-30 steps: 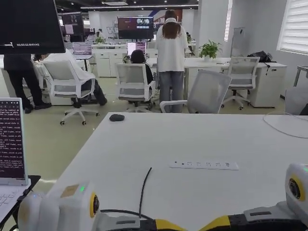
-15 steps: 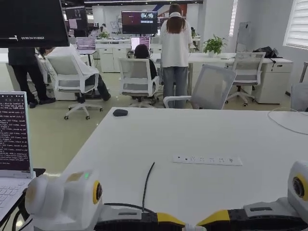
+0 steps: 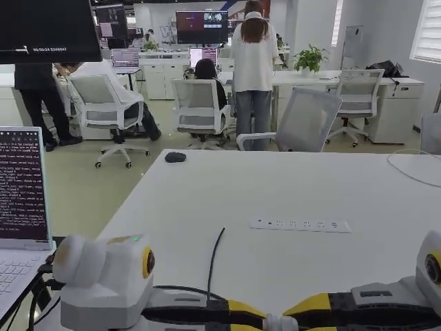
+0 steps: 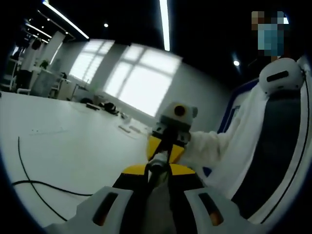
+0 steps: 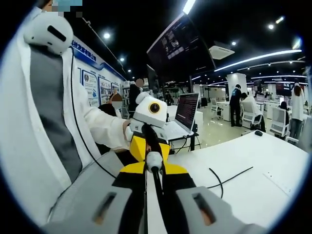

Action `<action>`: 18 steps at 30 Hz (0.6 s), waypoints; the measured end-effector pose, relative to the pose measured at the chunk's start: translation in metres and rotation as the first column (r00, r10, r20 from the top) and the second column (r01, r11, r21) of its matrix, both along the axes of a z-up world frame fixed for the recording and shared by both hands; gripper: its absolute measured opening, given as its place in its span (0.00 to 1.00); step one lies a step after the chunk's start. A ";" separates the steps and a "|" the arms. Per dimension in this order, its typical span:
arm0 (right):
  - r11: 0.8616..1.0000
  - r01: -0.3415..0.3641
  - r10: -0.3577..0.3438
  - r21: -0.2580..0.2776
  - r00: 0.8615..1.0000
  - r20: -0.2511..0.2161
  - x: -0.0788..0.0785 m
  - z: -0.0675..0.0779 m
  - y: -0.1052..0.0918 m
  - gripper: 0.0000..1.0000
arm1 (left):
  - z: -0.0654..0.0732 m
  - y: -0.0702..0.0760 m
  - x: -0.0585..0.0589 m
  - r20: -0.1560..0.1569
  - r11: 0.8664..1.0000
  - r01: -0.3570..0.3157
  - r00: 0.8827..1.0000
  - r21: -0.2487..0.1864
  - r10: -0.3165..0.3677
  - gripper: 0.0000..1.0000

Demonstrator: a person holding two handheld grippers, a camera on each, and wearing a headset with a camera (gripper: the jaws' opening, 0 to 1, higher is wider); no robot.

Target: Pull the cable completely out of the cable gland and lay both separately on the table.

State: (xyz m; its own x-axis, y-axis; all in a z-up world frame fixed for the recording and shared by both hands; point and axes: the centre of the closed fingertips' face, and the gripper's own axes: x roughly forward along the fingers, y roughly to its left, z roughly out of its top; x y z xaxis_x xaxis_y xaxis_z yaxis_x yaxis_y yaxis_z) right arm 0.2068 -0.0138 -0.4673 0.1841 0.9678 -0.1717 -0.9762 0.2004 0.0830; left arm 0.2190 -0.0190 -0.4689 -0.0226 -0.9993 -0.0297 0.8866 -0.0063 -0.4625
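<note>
Found yellow-tipped black left gripper point(image 3: 251, 316) and matching right gripper point(image 3: 306, 308) tip to tip above near edge of white table point(image 3: 207, 193), the 2 claws pinched narrow on 1 small pale-grey cable gland point(image 3: 275, 323). Traced thin black cable point(image 3: 212, 265) looping from beside left gripper across tabletop. Noted beyond: flat white power strip point(image 3: 300, 225), black mouse point(image 3: 175, 157), white office chairs point(image 3: 196, 103).

- Table point(image 3: 275, 186): smooth white top, matt with a faint sheen.
- Cable point(image 3: 215, 252): black, matt, rubbery-looking sheath.
- Cable gland point(image 5: 154, 161): smooth, pale grey, plastic-looking.
- Left gripper point(image 3: 259, 317) and right gripper point(image 3: 292, 318): glossy white plastic bodies, matt black-and-yellow jaws.
</note>
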 end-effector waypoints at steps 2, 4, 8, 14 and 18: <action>1.000 0.003 -0.003 0.002 1.000 -0.012 0.000 0.003 -0.001 0.10 | 0.002 0.000 -0.001 -0.009 1.000 0.003 1.000 -0.010 -0.003 0.17; 1.000 0.004 -0.004 0.007 1.000 -0.020 -0.001 0.004 -0.001 0.10 | 0.003 0.000 -0.001 -0.020 1.000 0.006 1.000 -0.016 -0.006 0.16; 1.000 0.000 0.000 -0.006 1.000 0.022 -0.003 0.006 -0.001 0.10 | 0.004 0.000 -0.002 -0.043 0.999 0.024 0.999 -0.028 -0.025 0.15; 0.999 -0.044 0.042 0.018 0.993 0.111 -0.009 0.014 0.001 0.09 | 0.010 0.001 -0.007 -0.105 0.995 0.062 0.992 -0.080 -0.071 0.13; 0.997 -0.081 0.080 -0.011 0.952 0.296 -0.012 0.018 0.002 0.08 | 0.010 0.003 -0.008 -0.190 0.992 0.083 0.977 -0.093 -0.099 0.12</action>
